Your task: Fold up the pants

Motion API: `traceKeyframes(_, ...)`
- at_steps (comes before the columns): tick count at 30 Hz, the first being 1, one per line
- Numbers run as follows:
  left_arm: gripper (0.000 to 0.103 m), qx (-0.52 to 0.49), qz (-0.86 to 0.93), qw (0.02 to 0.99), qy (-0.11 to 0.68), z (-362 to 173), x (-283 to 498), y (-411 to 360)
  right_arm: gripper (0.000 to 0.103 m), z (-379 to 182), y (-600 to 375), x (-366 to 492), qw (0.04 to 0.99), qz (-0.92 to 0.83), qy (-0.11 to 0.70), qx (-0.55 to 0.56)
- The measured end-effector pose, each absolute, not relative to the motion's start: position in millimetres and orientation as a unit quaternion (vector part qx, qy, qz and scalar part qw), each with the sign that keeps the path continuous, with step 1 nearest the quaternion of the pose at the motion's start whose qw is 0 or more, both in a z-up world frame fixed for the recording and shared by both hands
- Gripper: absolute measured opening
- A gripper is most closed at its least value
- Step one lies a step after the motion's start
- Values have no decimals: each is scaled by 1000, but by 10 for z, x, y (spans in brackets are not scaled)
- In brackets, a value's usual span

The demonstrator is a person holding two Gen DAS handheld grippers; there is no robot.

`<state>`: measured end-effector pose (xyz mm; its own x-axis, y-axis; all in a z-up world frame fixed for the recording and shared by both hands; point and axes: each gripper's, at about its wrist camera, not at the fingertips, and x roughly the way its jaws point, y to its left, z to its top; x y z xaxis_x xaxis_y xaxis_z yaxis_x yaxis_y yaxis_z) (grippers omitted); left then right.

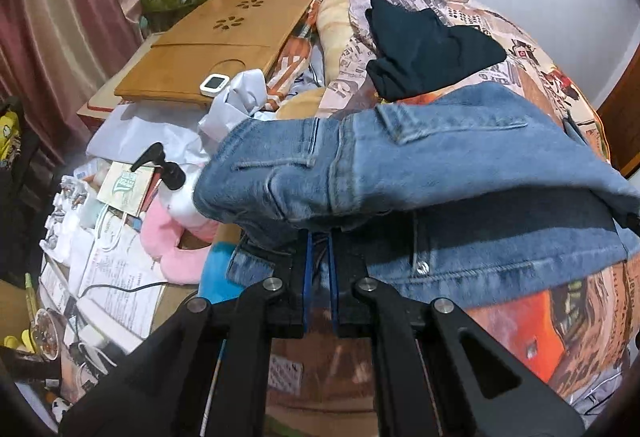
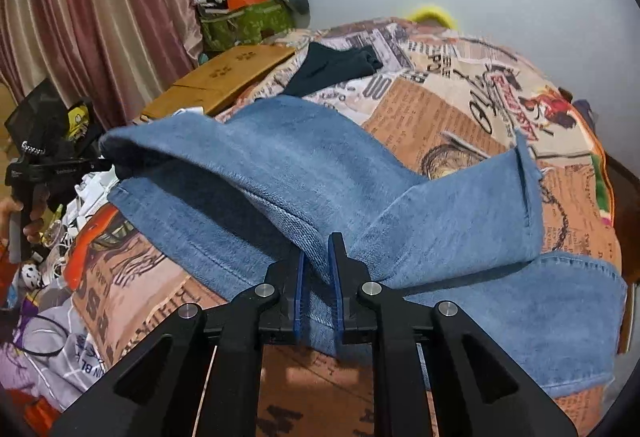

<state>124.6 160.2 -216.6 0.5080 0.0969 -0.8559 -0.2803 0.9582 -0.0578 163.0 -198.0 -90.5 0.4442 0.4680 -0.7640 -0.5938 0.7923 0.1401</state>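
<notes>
Denim of this weight should handle as a thick, limp load: the faded blue jeans (image 2: 312, 173) will likely sag wherever unsupported, drag on the bedding, and resist a crisp crease at seams and pockets. They lie across the newspaper-print orange and brown blanket (image 2: 460, 105), partly lifted into a fold.

The left gripper (image 1: 319, 257) is nearly closed, pinching the waist end near the rivet and pocket flap; in the right wrist view it shows at nine o'clock, held by a hand. The right gripper (image 2: 319, 269) is clamped on a doubled leg edge, its blue pads tight on the cloth. Hems and the waistband look like the surest holds, being stiffest.

A dark navy folded garment (image 1: 424, 49) lies at twelve o'clock from the jeans, close enough to be covered if the fold travels that way. At ten o'clock sit a bamboo lap tray (image 1: 208, 45), a small white clock (image 1: 214, 83) and crumpled white paper (image 1: 240, 105); at eight o'clock a black pump bottle (image 1: 168, 169) and pink plush cloth (image 1: 176, 241).
</notes>
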Motion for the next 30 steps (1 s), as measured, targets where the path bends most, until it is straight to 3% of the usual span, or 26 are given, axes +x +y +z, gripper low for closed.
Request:
traceKeyframes(8,9,-78,104,888,441,-1675,1239,1504,15,-601,-2265,1675,863,301,406,-28)
traceKeyframes(10,17,-80,95,891,436,-1584,1331,1485,31,-493,-2367,1755,871,287,398,-13)
traceKeyframes(13,37,-71,89,899,424,-1478,1519,1410,54,-382,-2518,1923,884,263,386,2)
traceKeyframes(17,64,-54,83,903,419,-1426,1845,1271,71,-384,-2643,2278,890,229,394,4)
traceKeyframes(18,73,-49,81,902,421,-1426,1920,1231,73,-415,-2667,2374,891,220,398,4)
traceKeyframes(23,89,-40,73,901,426,-1461,2291,1078,75,-726,-2789,2922,875,190,444,21)
traceKeyframes(30,92,-26,58,887,457,-1679,2781,874,75,-1356,-2756,3628,834,162,526,38)
